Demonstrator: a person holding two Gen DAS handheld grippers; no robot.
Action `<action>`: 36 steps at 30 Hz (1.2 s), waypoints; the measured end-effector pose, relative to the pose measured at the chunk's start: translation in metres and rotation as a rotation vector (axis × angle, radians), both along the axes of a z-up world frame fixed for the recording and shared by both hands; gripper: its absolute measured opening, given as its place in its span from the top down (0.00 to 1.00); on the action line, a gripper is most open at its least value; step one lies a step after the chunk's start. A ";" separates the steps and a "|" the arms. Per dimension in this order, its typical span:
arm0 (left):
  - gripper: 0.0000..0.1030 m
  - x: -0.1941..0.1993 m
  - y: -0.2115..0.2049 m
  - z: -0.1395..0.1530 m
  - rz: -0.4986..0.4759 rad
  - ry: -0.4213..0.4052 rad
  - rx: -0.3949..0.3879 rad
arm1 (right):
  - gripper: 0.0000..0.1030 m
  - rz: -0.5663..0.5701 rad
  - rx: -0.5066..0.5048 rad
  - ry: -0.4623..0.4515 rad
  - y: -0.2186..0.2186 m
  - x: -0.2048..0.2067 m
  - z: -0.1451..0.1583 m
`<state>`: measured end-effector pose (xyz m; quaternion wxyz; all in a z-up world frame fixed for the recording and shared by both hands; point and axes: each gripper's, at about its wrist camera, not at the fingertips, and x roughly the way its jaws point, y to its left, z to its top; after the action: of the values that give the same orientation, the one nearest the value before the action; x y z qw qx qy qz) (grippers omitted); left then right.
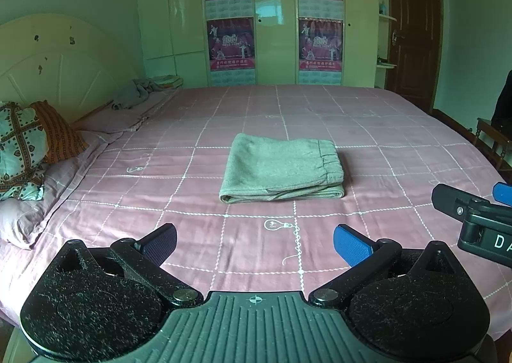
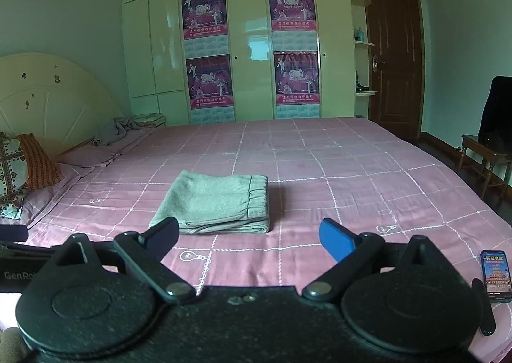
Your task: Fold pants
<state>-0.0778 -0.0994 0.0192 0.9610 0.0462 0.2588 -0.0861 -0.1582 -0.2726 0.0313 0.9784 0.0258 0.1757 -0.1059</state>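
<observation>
The grey pants [image 1: 281, 168] lie folded into a compact rectangle in the middle of the pink checked bed [image 1: 368, 139], waistband on the right side. In the right wrist view the same folded pants [image 2: 214, 203] rest just beyond the fingers. My left gripper [image 1: 255, 243] is open, held above the bed's near edge, well short of the pants, with nothing between its fingers. My right gripper [image 2: 249, 239] is open too and holds nothing. It also shows at the right edge of the left wrist view, where the right gripper [image 1: 473, 206] sits beside the left one.
Pillows [image 1: 28, 145] and a crumpled grey cloth [image 1: 134, 94] lie by the headboard on the left. A phone [image 2: 496, 275] with a lit screen rests on the bed at near right. A wooden chair [image 2: 486, 152] stands right of the bed; wardrobe and door behind.
</observation>
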 end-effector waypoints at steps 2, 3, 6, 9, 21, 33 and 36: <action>0.00 0.000 0.000 0.000 0.000 0.002 -0.002 | 0.08 0.003 -0.006 0.001 0.001 0.000 0.001; 0.00 0.000 0.000 0.000 0.001 0.001 -0.003 | 0.08 0.004 -0.009 0.002 0.001 0.000 0.001; 0.00 -0.001 0.000 0.000 0.002 0.000 -0.001 | 0.08 0.008 -0.012 0.003 0.002 -0.001 0.001; 0.00 -0.001 0.002 0.000 0.004 0.001 -0.004 | 0.08 0.009 -0.011 0.002 0.001 0.000 0.002; 0.00 -0.001 -0.002 -0.002 0.006 0.006 -0.001 | 0.07 0.010 -0.015 0.015 0.008 0.004 0.000; 0.00 0.006 -0.003 -0.005 -0.001 0.022 -0.005 | 0.07 0.002 -0.008 0.024 0.007 0.009 -0.004; 0.00 0.010 -0.004 -0.005 -0.005 0.018 0.006 | 0.07 0.000 -0.007 0.029 0.007 0.011 -0.008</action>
<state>-0.0678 -0.1038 0.0140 0.9582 0.0488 0.2678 -0.0881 -0.1476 -0.2652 0.0236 0.9758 0.0207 0.1893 -0.1070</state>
